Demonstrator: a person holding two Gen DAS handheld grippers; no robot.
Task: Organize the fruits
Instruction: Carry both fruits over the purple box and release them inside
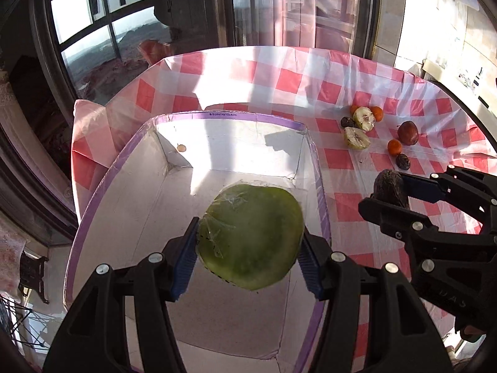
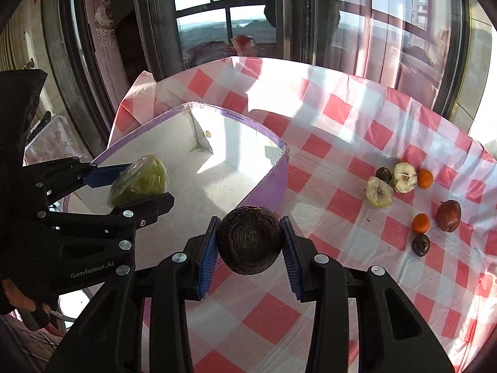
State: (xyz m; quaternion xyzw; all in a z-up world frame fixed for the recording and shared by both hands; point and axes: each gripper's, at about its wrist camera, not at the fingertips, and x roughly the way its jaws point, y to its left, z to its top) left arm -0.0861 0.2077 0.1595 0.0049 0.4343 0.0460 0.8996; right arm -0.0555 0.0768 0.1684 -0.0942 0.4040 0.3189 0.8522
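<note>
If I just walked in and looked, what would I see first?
Probably the big green fruit half wrapped in plastic, held by the left gripper over the white box with purple edges. Next, the dark round fruit in the right gripper beside the box, over the red-checked tablecloth. Small fruits lie scattered farther right.

Left tongs and right tongs both clamped on loads, side by side
</note>
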